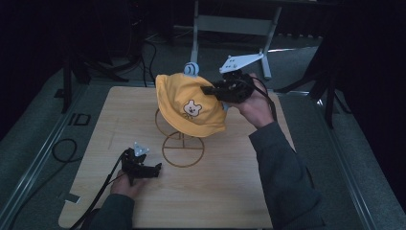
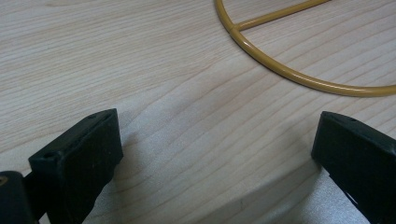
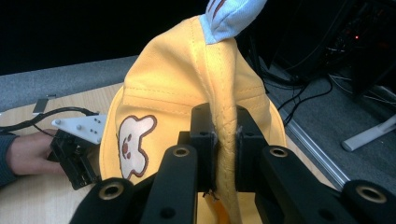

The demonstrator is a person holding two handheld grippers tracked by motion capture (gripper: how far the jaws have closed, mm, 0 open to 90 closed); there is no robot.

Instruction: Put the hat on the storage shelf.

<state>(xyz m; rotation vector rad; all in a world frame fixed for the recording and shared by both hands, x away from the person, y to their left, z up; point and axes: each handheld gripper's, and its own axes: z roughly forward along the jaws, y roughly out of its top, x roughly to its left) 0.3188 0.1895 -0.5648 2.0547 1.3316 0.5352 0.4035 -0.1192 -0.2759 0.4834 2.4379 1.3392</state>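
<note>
Pinching the yellow hat (image 3: 187, 79) — right gripper (image 3: 226, 144) hides its fold.

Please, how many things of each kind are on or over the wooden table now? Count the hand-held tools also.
Yellow hat: 1
Wire stand: 1
Hand-held tools: 2, the left claw open over the table, the right claw shut on the hat
Total: 4

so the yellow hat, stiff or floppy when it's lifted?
Probably floppy: the yellow hat folds into a thin ridge between the right gripper jaws. Likely light, since one pinch holds it above the wire stand. The brim will likely sag.
</note>
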